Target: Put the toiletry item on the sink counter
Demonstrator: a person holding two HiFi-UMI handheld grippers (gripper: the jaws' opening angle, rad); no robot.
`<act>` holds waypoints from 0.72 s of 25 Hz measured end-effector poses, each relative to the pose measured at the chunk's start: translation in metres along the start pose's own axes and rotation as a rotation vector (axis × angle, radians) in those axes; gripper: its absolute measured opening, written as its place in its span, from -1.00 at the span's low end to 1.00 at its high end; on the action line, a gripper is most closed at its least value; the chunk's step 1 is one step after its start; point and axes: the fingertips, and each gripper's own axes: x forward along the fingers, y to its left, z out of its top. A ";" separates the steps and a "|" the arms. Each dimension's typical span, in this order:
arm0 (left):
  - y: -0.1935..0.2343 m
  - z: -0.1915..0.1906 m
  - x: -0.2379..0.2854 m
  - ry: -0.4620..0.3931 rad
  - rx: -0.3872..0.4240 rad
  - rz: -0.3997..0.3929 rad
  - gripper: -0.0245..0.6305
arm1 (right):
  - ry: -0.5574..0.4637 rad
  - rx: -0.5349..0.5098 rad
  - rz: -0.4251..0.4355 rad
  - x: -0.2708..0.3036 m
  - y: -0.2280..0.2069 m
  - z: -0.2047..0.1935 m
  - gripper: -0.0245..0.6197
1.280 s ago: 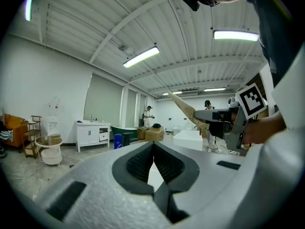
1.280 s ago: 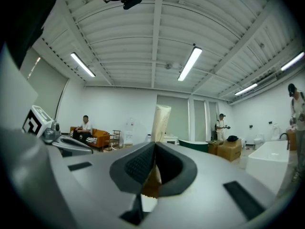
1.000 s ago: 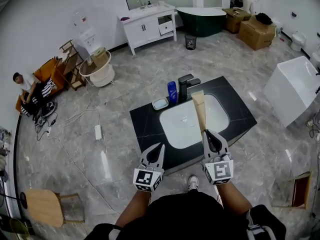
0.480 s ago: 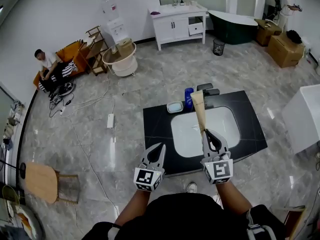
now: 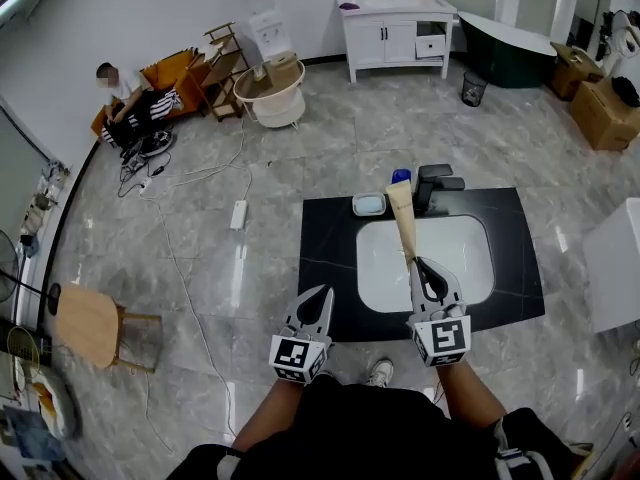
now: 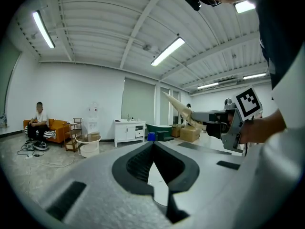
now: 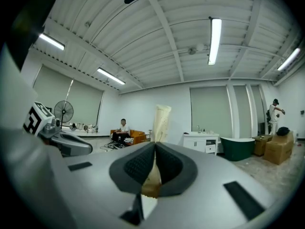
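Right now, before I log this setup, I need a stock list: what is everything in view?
sink counter: one, black, white basin, mid-floor
faucet: one, black, counter's back edge
bottle: one, blue, left of faucet
dish: one, pale, left of bottle
tube: one, beige, in right tool
vanity cabinet: one, white, far wall
bathtub: one, dark green, right of cabinet
boxes: several, brown, far right
stool: one, wooden, left floor
seated person: one, orange sofa, far left
left tool: one, grey, shut, empty
right tool: one, grey, shut on tube
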 end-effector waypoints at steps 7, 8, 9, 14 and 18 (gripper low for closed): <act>0.017 -0.001 -0.002 0.011 0.008 0.003 -0.90 | 0.021 -0.006 0.022 0.021 0.018 -0.002 -0.90; 0.022 0.000 -0.003 0.009 0.007 0.007 -0.90 | 0.021 -0.011 0.025 0.023 0.022 -0.002 -0.90; 0.026 0.000 -0.004 0.006 0.002 0.012 -0.90 | 0.023 -0.015 0.029 0.026 0.026 -0.002 -0.90; 0.047 -0.001 -0.012 0.002 -0.006 0.028 -0.90 | 0.042 -0.006 0.046 0.041 0.045 -0.009 -0.90; 0.057 -0.006 -0.018 0.006 -0.018 0.022 -0.90 | 0.073 -0.035 0.042 0.052 0.058 -0.020 -0.90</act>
